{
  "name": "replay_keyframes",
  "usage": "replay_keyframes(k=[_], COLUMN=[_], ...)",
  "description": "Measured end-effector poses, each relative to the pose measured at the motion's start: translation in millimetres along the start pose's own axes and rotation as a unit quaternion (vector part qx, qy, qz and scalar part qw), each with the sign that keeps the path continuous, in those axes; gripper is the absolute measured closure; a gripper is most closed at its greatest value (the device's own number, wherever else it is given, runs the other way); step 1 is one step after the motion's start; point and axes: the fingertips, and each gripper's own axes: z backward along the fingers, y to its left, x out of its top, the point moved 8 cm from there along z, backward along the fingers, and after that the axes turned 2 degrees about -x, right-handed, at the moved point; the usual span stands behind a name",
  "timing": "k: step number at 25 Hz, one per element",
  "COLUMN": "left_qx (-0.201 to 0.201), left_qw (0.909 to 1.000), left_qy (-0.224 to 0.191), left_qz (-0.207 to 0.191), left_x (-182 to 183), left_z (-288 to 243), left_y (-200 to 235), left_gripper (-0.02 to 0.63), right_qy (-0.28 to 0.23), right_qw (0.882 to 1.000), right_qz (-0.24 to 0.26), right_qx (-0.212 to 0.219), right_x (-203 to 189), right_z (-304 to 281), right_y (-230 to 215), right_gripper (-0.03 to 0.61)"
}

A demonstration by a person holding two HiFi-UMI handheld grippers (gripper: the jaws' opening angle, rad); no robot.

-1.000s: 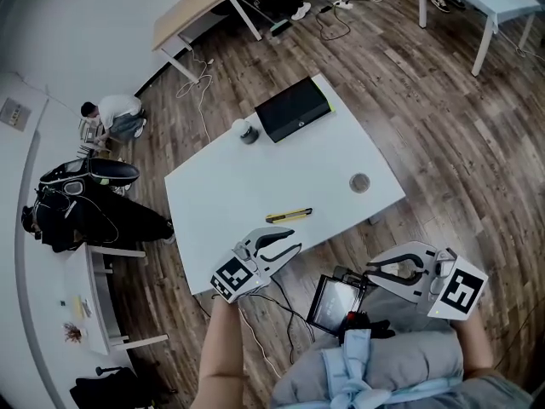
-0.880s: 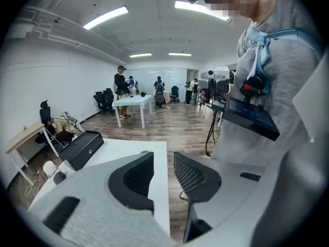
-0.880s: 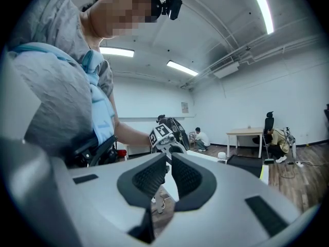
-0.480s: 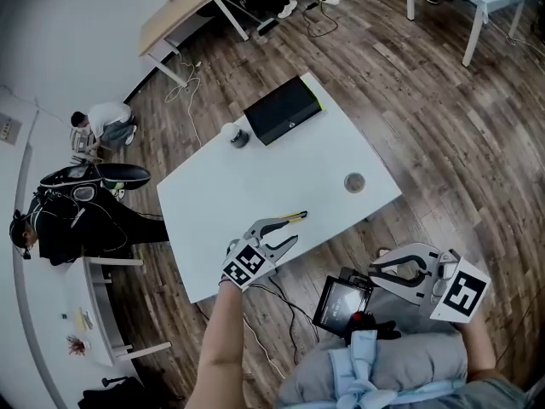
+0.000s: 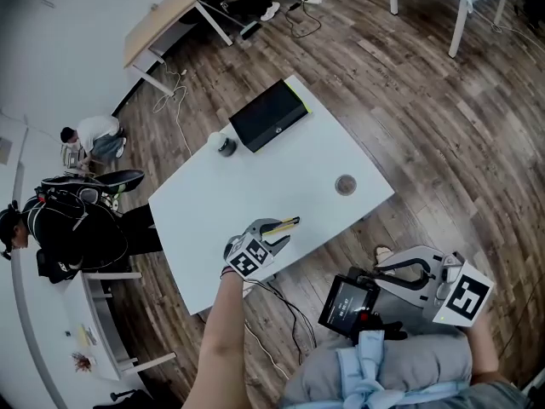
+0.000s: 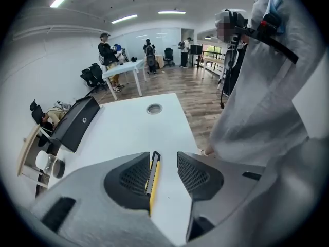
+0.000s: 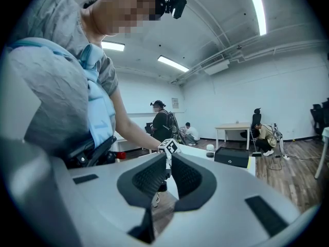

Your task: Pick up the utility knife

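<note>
Utility knife (image 5: 284, 224) lies flat on the white table (image 5: 255, 173), close to its near edge, with its yellow body running from left to right and a little away. The left gripper (image 5: 274, 233) hangs right over it and points steeply down, and its jaws are opening.

In the left gripper view the knife (image 6: 153, 176) is already inside the gap of this gripper (image 6: 163, 155). Its long axis runs along the gap, the same way as the gripper looks, so the two pads face its long sides. It is not in the middle: it lies just beside the left pad, maybe touching it, and the right pad stands clearly apart from it. No pad presses on it yet.

I judge that the coming closing should meet the narrow width of the knife, but the left pad will reach it first and may push it sideways.

The right gripper (image 5: 383, 273) is near the person's body, well apart from the knife. Its jaws (image 7: 168, 158) stand close together with only a narrow slit between them, and nothing is in it. So the left hand is the nearer one.
</note>
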Motion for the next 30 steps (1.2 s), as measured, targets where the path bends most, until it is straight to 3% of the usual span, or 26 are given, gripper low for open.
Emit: replay_keyframes(k=[9, 18, 30], left_qx=[0.014, -0.008, -0.030], left_qw=[0.9971, 0.9908, 0.9853], left_qy=[0.070, 0.132, 0.164], left_qz=[-0.027, -0.029, -0.037], left_x=[-25, -45, -49], left_z=[-26, -39, -52], left_y=[13, 26, 29], left_gripper=[0.463, 0.463, 0.463], right_qy=[0.018, 0.026, 0.021], right_qw=[1.000, 0.999, 0.999], right_qz=[-0.019, -0.032, -0.033], right_qx=[-0.010, -0.016, -0.023], right_x=[-6, -10, -11], right_z=[5, 3, 5], right_y=[-4, -6, -8], right_gripper=[0.548, 0.548, 0.548])
